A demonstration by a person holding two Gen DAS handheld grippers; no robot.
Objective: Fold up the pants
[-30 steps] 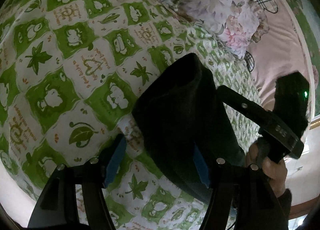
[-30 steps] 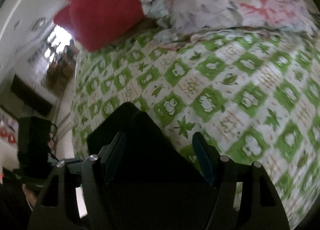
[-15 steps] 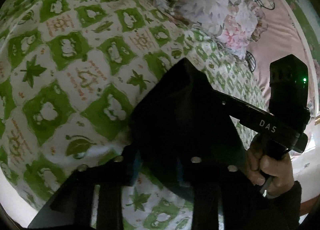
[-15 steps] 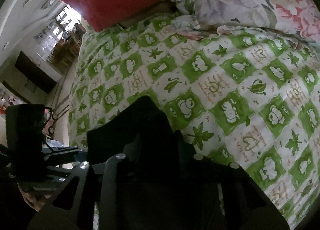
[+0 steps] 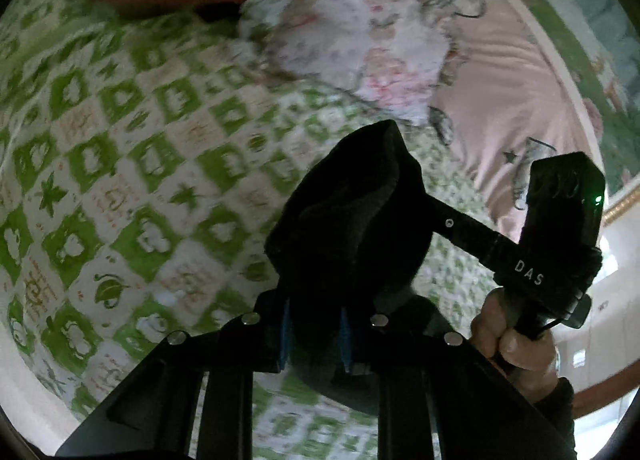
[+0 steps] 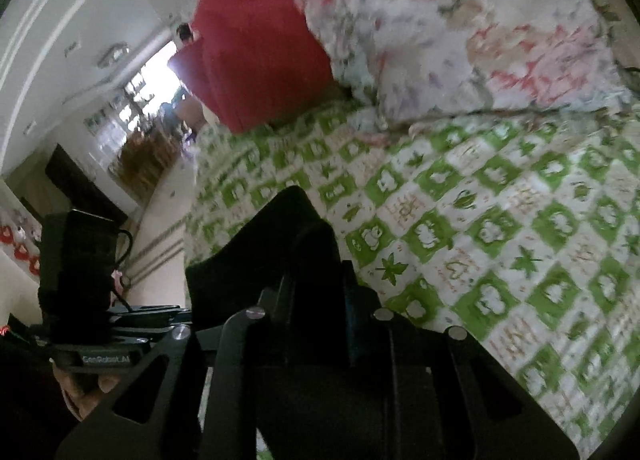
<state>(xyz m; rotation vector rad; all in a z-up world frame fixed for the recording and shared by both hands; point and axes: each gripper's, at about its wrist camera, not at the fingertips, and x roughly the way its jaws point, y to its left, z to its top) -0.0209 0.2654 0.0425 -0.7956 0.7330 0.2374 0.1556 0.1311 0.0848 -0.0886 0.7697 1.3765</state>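
Note:
The black pants (image 5: 360, 200) are bunched into a dark fold over the green-and-white checked bedsheet (image 5: 120, 180). My left gripper (image 5: 315, 334) has its blue pads pressing a fold of the cloth, and its jaws are still closing. In the right wrist view the pants (image 6: 288, 236) rise as a peak in front of my right gripper (image 6: 314, 300), whose closing jaws also pinch the cloth. Both grippers hold the same end of the pants, close side by side, raised a little off the bed. The rest of the garment is hidden beneath the grippers.
A floral quilt (image 5: 360, 20) and a red pillow (image 6: 256, 52) lie at the far end of the bed. A pink cloth (image 5: 512, 92) covers the right side. A hand (image 5: 508, 340) holds the right tool. The bed's left edge and the room floor (image 6: 160, 220) show beyond.
Both grippers went from wide open around the black cloth to closed on it. They then rose with the cloth, so the sheet has dropped away and more of the bed's far end shows.

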